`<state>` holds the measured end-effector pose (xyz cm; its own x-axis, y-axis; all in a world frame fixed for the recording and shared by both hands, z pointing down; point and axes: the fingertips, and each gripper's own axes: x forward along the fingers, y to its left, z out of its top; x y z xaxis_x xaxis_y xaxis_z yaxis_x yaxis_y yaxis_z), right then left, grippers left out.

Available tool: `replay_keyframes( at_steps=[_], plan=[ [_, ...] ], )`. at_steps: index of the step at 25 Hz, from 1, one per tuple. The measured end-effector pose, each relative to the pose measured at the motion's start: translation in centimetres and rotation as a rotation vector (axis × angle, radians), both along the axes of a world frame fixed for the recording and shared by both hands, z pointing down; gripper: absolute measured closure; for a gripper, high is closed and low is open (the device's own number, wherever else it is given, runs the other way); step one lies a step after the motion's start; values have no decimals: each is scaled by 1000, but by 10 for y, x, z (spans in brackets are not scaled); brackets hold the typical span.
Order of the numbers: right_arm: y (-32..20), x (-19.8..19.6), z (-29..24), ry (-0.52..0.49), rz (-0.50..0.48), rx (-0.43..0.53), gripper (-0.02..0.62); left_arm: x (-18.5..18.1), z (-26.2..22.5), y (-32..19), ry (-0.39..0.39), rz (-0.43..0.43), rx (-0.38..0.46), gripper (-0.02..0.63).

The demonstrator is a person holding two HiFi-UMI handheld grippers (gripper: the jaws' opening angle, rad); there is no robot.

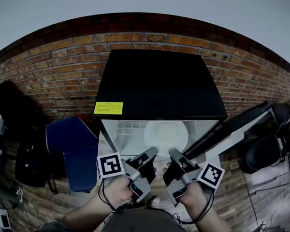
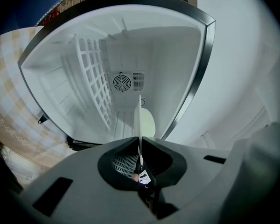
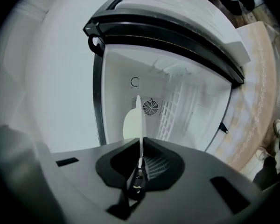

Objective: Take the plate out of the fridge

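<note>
The fridge (image 1: 159, 81) is a small black one with its door open and a white inside (image 2: 79, 55). In its opening a round white plate (image 1: 166, 135) is held level. My left gripper (image 1: 153, 152) grips the plate's near rim from the left, and my right gripper (image 1: 173, 153) grips it from the right. Both gripper views show the plate edge-on as a thin white line (image 2: 139, 120) (image 3: 139, 120) running between the jaws. The left gripper (image 2: 140, 141) and the right gripper (image 3: 141, 143) are each shut on that rim.
A white wire shelf (image 2: 95, 73) and a round fan grille (image 2: 122, 82) sit deep inside the fridge. The open door (image 1: 241, 129) swings out to the right. A blue chair (image 1: 70, 149) stands left of the fridge, a brick wall (image 1: 53, 66) behind it.
</note>
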<state>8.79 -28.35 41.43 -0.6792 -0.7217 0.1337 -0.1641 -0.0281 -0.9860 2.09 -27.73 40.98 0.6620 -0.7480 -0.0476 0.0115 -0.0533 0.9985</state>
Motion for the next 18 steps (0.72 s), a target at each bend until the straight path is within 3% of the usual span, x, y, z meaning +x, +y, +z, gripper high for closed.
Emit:
replay_keyframes(
  at_steps=[18],
  plan=[
    [45, 77, -12, 0, 208, 9, 557, 78, -11, 31, 18, 243, -2, 574]
  ],
)
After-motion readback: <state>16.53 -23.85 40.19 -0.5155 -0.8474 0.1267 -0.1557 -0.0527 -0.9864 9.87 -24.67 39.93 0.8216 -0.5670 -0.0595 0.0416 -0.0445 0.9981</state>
